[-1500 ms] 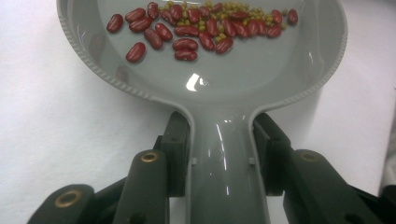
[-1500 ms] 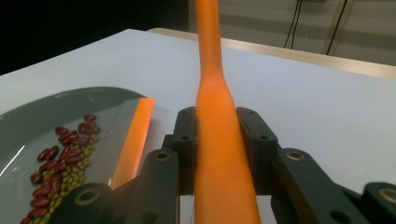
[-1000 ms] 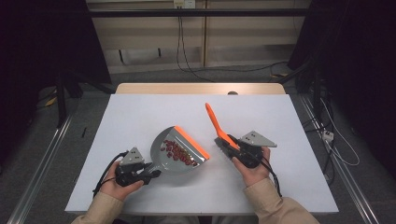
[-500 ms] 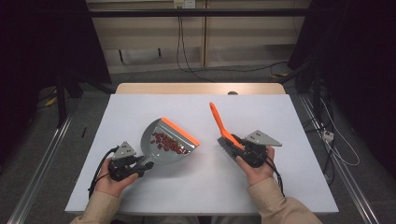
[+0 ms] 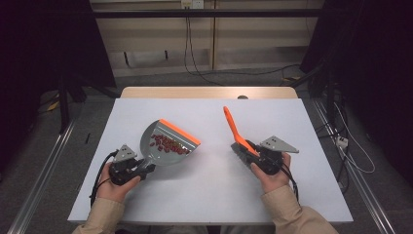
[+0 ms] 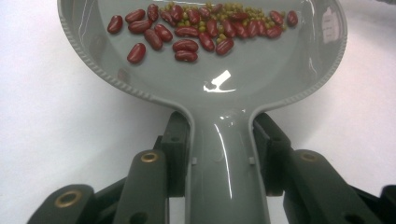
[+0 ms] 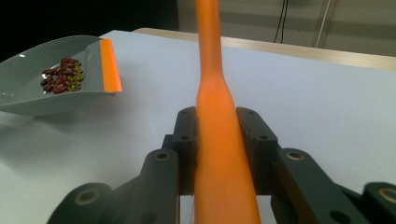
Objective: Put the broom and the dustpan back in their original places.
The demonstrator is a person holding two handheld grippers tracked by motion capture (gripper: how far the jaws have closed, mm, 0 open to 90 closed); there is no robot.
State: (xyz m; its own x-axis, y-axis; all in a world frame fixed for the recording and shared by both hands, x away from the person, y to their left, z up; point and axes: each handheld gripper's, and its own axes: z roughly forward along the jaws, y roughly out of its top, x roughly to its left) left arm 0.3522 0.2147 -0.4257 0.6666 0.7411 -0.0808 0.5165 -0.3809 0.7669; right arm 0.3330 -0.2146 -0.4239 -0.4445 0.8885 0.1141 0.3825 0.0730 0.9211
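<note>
Leftward has shifted the dustpan (image 5: pixel 168 144), jaws clamping its handle; other jaws clamp brush (image 5: pixel 234 127).

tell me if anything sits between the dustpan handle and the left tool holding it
Nothing visible does. The left tool grips the dustpan directly by its handle, jaws pressed against both sides. The beans lie up in the pan, away from the grip.

no readable text, pale sticker on grey dustpan (image 6: pixel 329 29) rim, print illegible
</note>
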